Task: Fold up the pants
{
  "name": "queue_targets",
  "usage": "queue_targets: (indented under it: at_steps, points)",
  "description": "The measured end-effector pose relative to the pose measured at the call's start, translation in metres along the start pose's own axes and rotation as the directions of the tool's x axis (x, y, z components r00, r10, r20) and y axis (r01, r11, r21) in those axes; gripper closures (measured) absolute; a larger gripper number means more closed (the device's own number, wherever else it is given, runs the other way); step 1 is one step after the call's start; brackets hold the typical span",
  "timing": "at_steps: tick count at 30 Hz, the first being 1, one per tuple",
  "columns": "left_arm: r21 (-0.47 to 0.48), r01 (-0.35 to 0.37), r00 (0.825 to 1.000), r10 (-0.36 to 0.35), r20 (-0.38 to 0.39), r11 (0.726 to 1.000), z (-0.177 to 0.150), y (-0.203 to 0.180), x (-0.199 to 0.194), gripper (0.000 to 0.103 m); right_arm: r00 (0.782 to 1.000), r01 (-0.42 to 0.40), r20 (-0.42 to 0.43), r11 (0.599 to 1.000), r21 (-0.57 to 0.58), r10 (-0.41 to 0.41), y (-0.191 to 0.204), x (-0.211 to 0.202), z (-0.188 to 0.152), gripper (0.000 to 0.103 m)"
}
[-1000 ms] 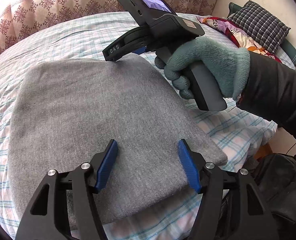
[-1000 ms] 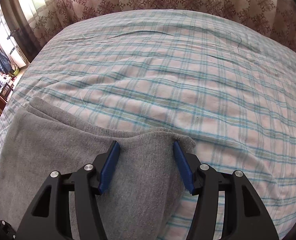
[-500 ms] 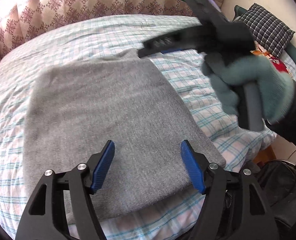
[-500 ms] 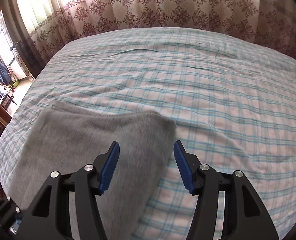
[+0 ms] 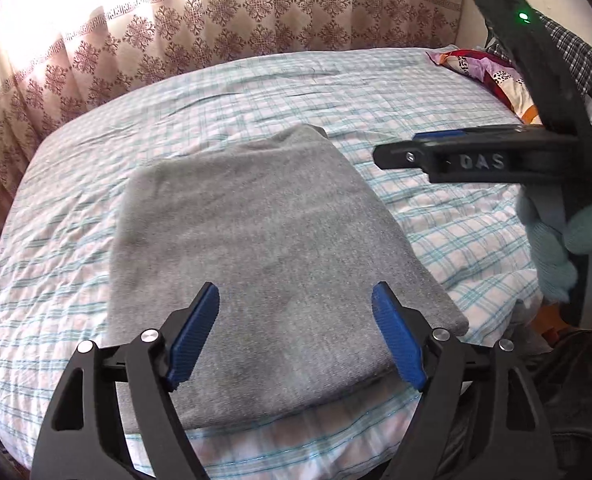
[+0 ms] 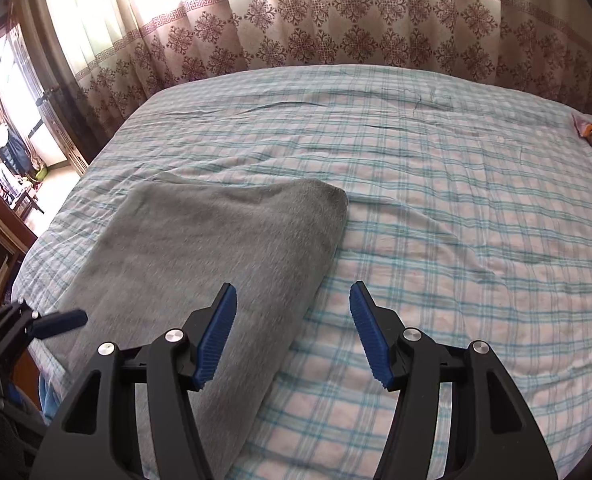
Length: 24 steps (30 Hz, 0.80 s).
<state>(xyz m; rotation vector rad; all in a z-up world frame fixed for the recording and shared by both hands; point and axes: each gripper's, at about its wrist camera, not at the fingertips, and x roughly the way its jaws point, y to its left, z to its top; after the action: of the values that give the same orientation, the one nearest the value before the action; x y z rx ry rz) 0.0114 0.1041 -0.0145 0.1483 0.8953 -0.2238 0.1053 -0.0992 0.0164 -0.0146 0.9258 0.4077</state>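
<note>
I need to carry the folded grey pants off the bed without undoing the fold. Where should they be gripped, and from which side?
Probably the thick near edge of the grey pants, approached from the bed's front, where layers stack and overhang slightly. The open left gripper already faces it; the far corner looks thinner.

pants (image 5: 264,248) near edge: behind left tool (image 5: 296,340) | gloved hand (image 5: 568,236): blurred, cut by frame edge

Folded grey pants (image 5: 264,248) flat on plaid bedsheet (image 5: 468,232), beyond gaping left gripper (image 5: 296,336).
</note>
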Motion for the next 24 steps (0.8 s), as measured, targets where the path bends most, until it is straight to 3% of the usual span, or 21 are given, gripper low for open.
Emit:
queue_targets:
  at_steps: [4,8,16,19,24]
  points:
    - [-0.007,-0.037,0.999,0.037,0.006,0.999,-0.002,0.002,-0.006,0.013,1.000,-0.015,0.005,1.000,0.007,0.015,0.004,-0.013,-0.014,0.044]
    - [-0.017,-0.083,0.996,0.084,0.011,0.996,-0.005,0.005,-0.013,0.009,0.999,-0.013,0.032,1.000,-0.014,0.013,0.010,-0.028,-0.024,0.036]
    - [-0.049,-0.142,0.989,0.143,0.027,0.989,-0.010,0.014,-0.030,0.008,0.997,-0.006,0.079,0.997,-0.078,0.012,0.030,-0.054,-0.040,0.035]
    - [-0.053,-0.159,0.987,0.161,0.028,0.986,-0.012,0.013,-0.033,0.008,0.995,-0.010,0.093,0.996,-0.084,0.017,0.032,-0.060,-0.045,0.021]
    - [-0.057,-0.191,0.981,0.193,0.026,0.980,-0.011,0.014,-0.035,0.007,0.995,0.002,0.104,0.996,-0.091,0.008,0.036,-0.065,-0.050,0.019]
